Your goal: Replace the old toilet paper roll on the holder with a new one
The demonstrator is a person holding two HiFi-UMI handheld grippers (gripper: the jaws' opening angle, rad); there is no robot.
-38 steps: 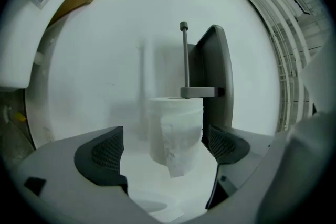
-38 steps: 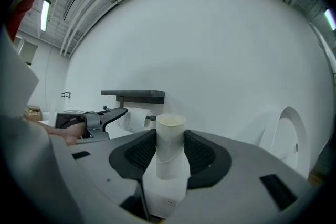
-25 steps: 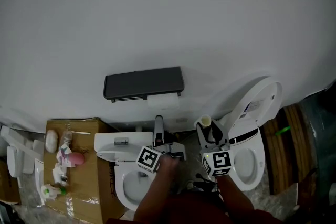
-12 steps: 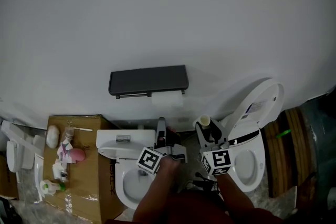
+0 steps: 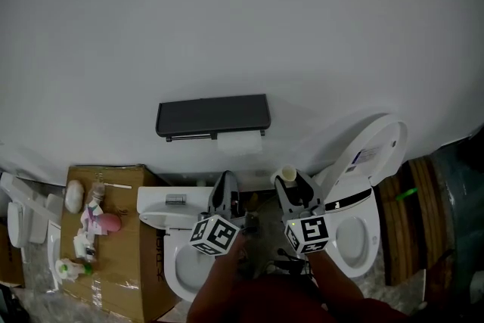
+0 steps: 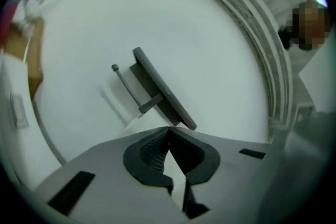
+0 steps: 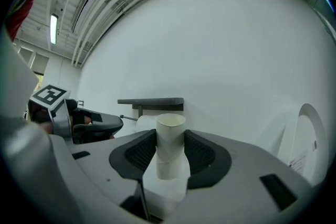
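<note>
A dark shelf-type holder [image 5: 213, 116] hangs on the white wall, with a white paper roll [image 5: 240, 141] on the bar under it. My right gripper [image 5: 291, 185] is shut on an empty cardboard tube [image 5: 288, 175], which stands upright between the pads [image 7: 144, 152]. In the right gripper view the tube [image 7: 171, 123] sits in front of the holder [image 7: 151, 103]. My left gripper [image 5: 225, 181] points at the wall below the holder; its jaws have just been closing and now meet with nothing between them. In the left gripper view the left gripper [image 6: 168, 129] has the holder [image 6: 163, 89] lying slanted above it.
Two toilets stand below the holder: one with a tank [image 5: 170, 202] under my left arm, one with a raised lid [image 5: 370, 151] at the right. A cardboard box [image 5: 121, 268] with several toiletries sits at the left. Wooden boards [image 5: 408, 215] lie at the right.
The left gripper's jaws went from wide open to shut, and the gripper rolled and rose slightly. The right gripper with the tube stayed nearly in place.
</note>
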